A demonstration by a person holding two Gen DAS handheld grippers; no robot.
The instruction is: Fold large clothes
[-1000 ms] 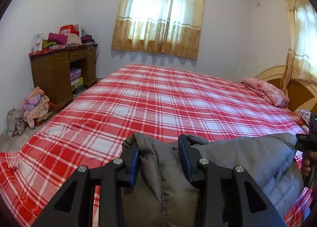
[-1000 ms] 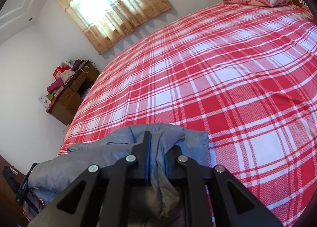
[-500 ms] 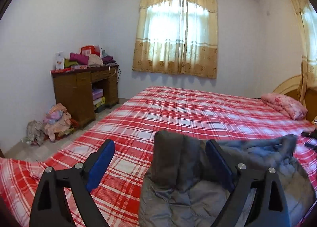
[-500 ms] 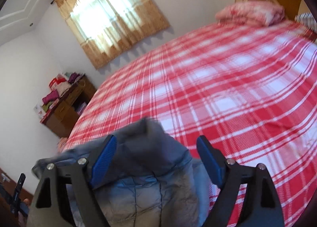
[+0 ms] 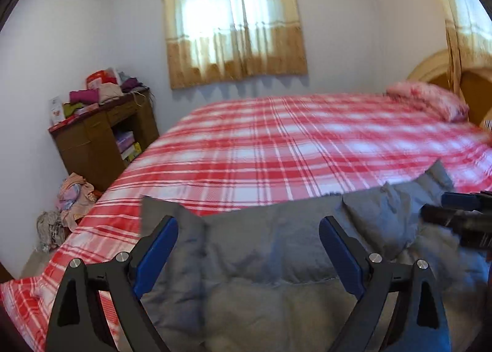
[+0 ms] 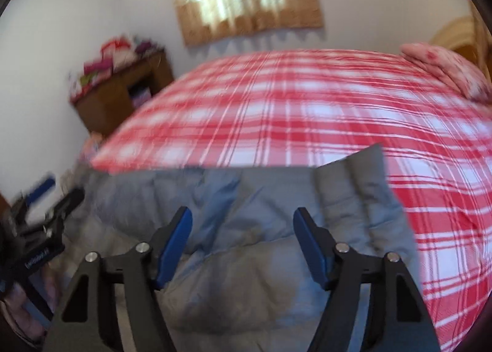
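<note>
Daylight through curtained window [image 5: 235, 18], fisheye-bent edges, right wrist view seemingly motion-blurred

The left gripper [image 5: 248, 247] hangs with its blue-padded jaws spread wide, gripping nothing. The right gripper [image 6: 242, 239] is level beside it, jaws likewise parted and empty.

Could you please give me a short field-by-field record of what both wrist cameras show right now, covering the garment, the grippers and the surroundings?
garment: grey padded jacket, lying on the near edge of the bed
surface: bed with red plaid sheet
left gripper: open, jaws either side of the jacket, not clamping it
right gripper: open, above the jacket
pillow: pink pillow at the headboard end
furniture: wooden desk by the wall, clothes piled on top
floor: clothes heap beside the desk
window: curtained window behind the bed
image quality: right view motion-blurred
</note>
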